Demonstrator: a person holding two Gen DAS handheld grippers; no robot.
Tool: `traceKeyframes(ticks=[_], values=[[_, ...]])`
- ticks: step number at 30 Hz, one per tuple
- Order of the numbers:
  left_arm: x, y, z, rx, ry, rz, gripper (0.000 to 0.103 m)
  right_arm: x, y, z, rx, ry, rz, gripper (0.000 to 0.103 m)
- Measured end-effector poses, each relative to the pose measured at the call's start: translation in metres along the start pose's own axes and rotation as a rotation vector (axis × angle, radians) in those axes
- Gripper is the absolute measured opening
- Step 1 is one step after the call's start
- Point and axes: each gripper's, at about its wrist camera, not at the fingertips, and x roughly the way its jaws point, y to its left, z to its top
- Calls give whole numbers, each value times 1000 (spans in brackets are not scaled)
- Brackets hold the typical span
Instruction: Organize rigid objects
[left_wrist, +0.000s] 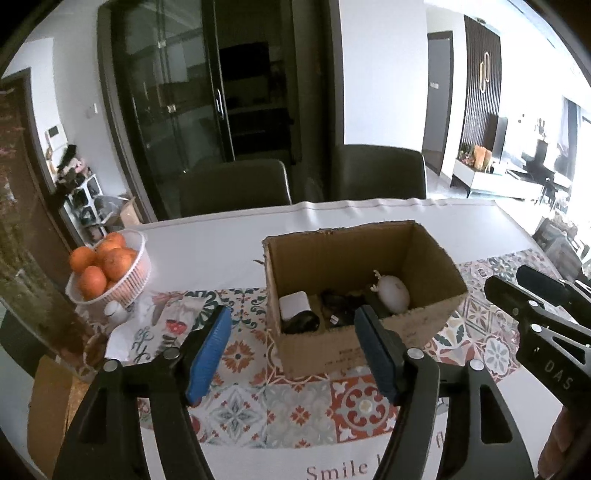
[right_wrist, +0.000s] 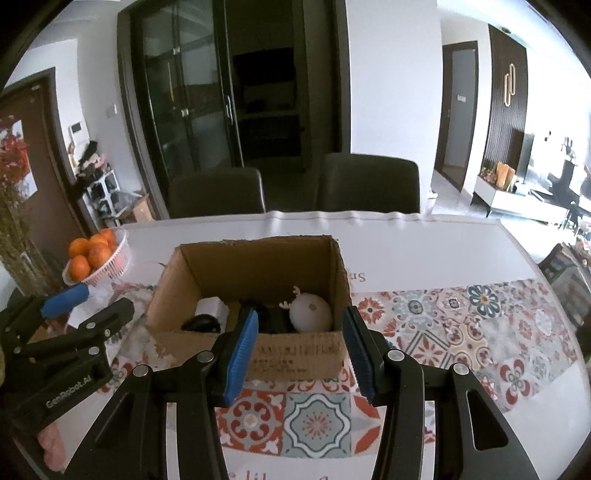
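Note:
An open cardboard box (left_wrist: 332, 258) (right_wrist: 258, 266) stands on the patterned mat. Inside lie a white round toy with antlers (left_wrist: 394, 294) (right_wrist: 309, 313), a white square item (left_wrist: 294, 305) (right_wrist: 211, 307) and dark objects (left_wrist: 338, 308) (right_wrist: 201, 323). My left gripper (left_wrist: 291, 352) hovers just in front of the box, open, with nothing between its blue pads. My right gripper (right_wrist: 301, 356) hangs before the box's front wall, also open and holding nothing. Each gripper shows in the other's view: the right one (left_wrist: 535, 306), the left one (right_wrist: 77, 306).
A white basket of oranges (left_wrist: 110, 267) (right_wrist: 96, 258) stands left of the box, with a small white object (left_wrist: 115, 311) beside it. Two dark chairs (left_wrist: 236, 186) (right_wrist: 369, 182) are at the table's far edge. A vase of dried stems (right_wrist: 18, 229) is at the far left.

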Motion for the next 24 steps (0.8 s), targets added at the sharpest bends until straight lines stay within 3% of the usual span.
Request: traceKeyframes(ticks=[7,21,24], values=[[-46,1,-22,-9,-62,19,78,-45,-2,-20,29,-48,-9,50],[-126,-6,-73,28,-261,128,103,-118,-3,-70,47,-181,-69,77],[-138,-7,-82,31,-290,147,103,-129,-2,-81,56,-191,-64,80]])
